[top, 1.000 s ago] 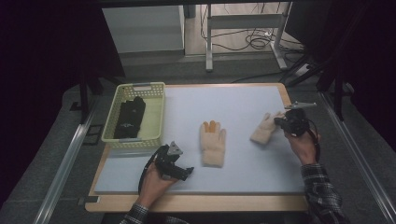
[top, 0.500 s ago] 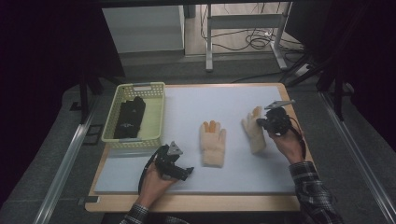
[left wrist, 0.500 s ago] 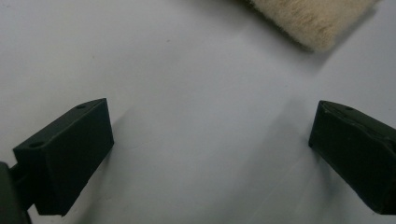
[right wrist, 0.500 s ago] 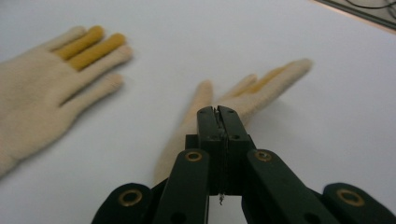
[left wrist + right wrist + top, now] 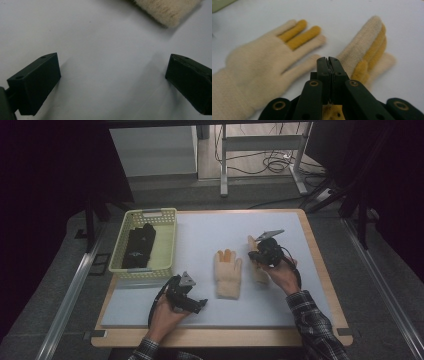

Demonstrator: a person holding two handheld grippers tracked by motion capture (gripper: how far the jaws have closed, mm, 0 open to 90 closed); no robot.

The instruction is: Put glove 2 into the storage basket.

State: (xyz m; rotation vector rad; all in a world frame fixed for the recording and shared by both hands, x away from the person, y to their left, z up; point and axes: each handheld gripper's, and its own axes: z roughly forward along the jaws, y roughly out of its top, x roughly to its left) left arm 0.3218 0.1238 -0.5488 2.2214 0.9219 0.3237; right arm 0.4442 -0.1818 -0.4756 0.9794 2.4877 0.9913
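The right gripper (image 5: 256, 254) leans over a cream, yellow-fingered glove (image 5: 367, 47), jaws closed, apparently pinching it. The left gripper (image 5: 200, 302) rests gaping on the mat (image 5: 210, 235).

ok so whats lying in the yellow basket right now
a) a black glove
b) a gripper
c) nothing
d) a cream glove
a: in the high view a black glove lies inside the yellow basket, while both cream gloves are out on the white mat.
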